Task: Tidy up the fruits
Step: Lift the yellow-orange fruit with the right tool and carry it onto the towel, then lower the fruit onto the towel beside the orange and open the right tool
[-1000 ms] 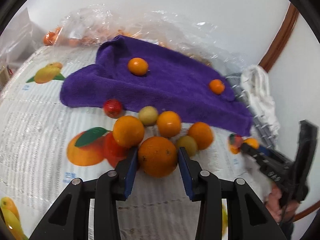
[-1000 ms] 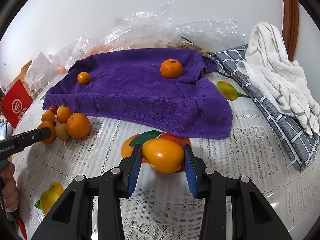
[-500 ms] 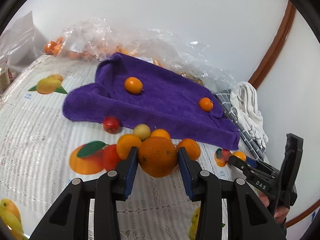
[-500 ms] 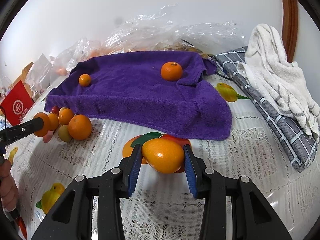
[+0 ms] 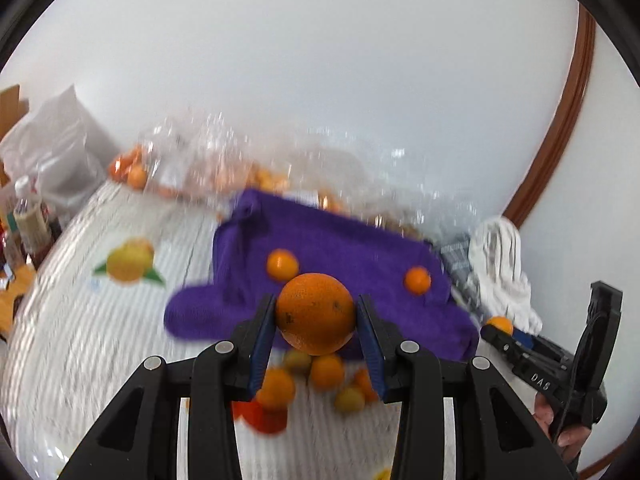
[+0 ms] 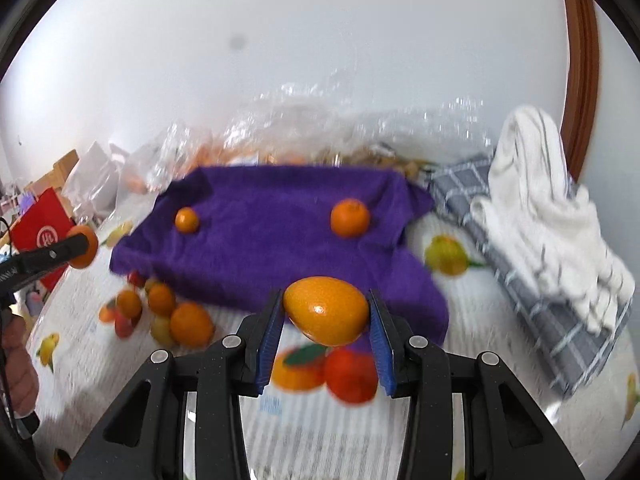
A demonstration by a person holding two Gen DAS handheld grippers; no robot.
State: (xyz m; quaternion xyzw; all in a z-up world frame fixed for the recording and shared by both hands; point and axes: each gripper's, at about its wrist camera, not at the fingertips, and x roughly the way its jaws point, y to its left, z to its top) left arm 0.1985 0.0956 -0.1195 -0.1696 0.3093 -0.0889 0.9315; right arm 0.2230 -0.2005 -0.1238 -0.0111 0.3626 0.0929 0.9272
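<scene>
Fruits are split three ways at this moment: two in the air, two on the purple towel (image 6: 280,220), and a loose cluster (image 6: 168,312) on the desk at the towel's near left edge. The left tongs (image 5: 316,314) are clamped on a round, dimpled orange (image 5: 315,312), one blue pad against each side, so it hangs clear above the cluster. The right tongs (image 6: 326,312) grip a smoother, egg-shaped orange fruit (image 6: 326,310) the same way, lifted off the desk near the towel's near right corner.

Both grips fall across the widest part of the fruit, which suits a round thing that would roll out of an off-centre pinch. Two small mandarins, one far left (image 6: 187,220) and one far right (image 6: 350,218), already sit well apart on the towel. That spacing suggests the towel is the sorting place, with its pile keeping fruit from rolling; I judge the two held fruits are meant for it as well.

A white lace-patterned cloth printed with fruit pictures (image 6: 320,372) covers the desk, so printed oranges can be mistaken for real ones. At the far edge lies crumpled clear plastic (image 5: 280,168) with more orange fruit inside. On the right a grey checked cloth (image 6: 520,280) carries a white towel (image 6: 552,208). A plain pale wall stands behind, with a brown curved trim on the right, and a red box (image 6: 40,228) and bottles (image 5: 28,220) crowd the left side. Both views are blurred.
</scene>
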